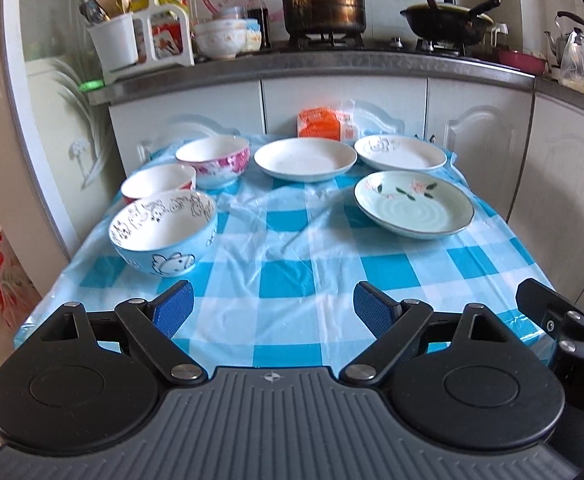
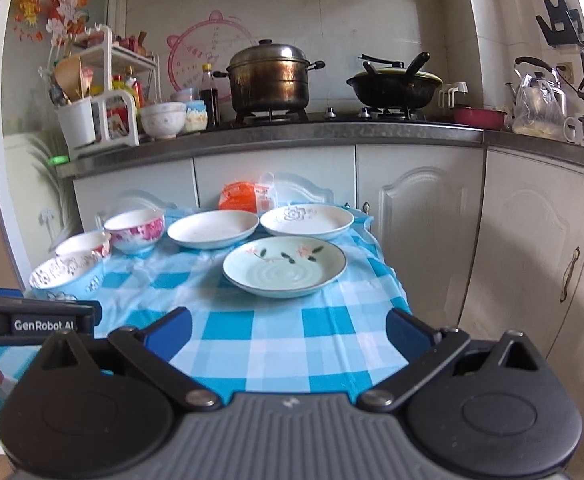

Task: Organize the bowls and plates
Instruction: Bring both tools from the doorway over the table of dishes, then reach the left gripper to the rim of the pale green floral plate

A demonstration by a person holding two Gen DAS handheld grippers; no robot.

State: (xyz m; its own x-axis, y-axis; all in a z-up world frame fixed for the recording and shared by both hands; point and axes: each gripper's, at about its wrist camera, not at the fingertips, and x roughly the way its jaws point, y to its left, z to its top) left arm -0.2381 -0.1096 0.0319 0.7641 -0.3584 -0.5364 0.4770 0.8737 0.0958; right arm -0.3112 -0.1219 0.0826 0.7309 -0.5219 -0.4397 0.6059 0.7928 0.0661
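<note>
Both tongs spread wide, empty: left tongs [image 1: 273, 306] near blue cartoon bowl [image 1: 163, 232]; right tongs [image 2: 288, 330] before green floral plate [image 2: 285, 266].

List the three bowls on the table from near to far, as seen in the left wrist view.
Blue bowl with cartoon drawings → red and white bowl → pink flowered bowl.
</note>
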